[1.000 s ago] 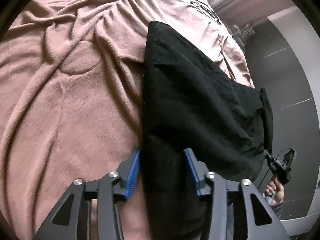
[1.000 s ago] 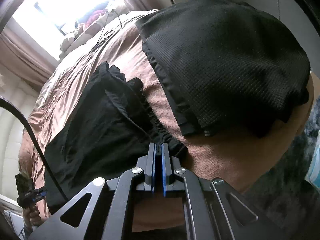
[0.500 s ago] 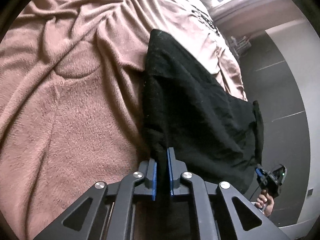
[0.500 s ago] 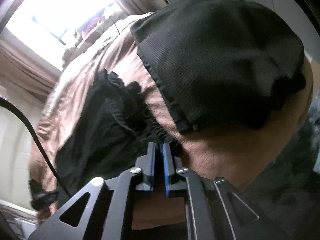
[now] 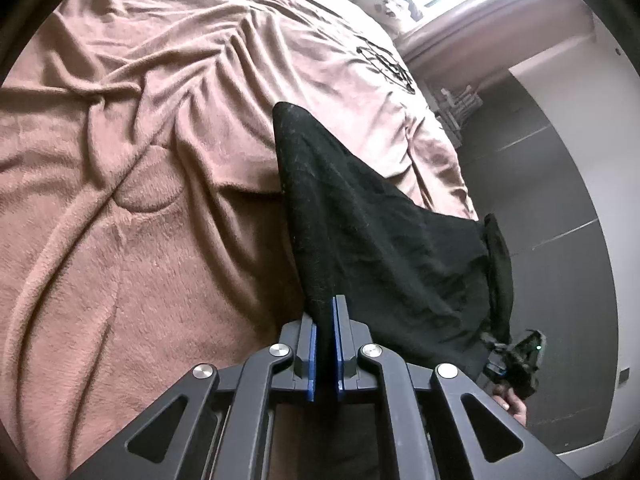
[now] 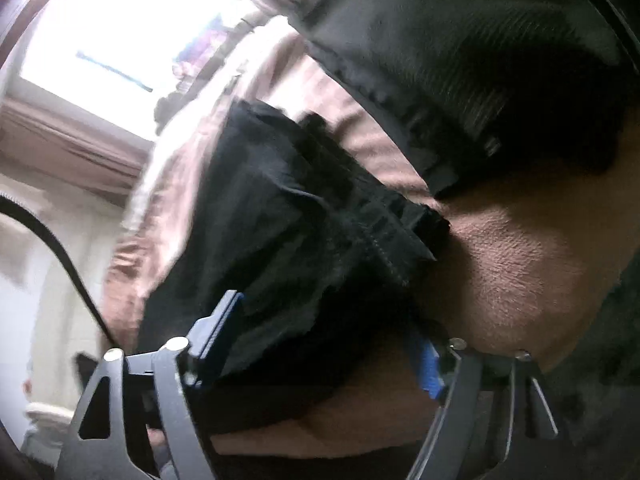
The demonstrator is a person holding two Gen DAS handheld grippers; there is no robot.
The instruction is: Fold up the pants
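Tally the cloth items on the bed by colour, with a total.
Black: 2, the pants pinched in the left gripper and a knit garment beside them.
Pink-brown: 1, the blanket under both.
Total: 3.

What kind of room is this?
Most likely a bedroom. A wide bed under a rumpled pinkish-brown blanket fills the view, black pants lie on it, and a bright window with curtains stands behind.
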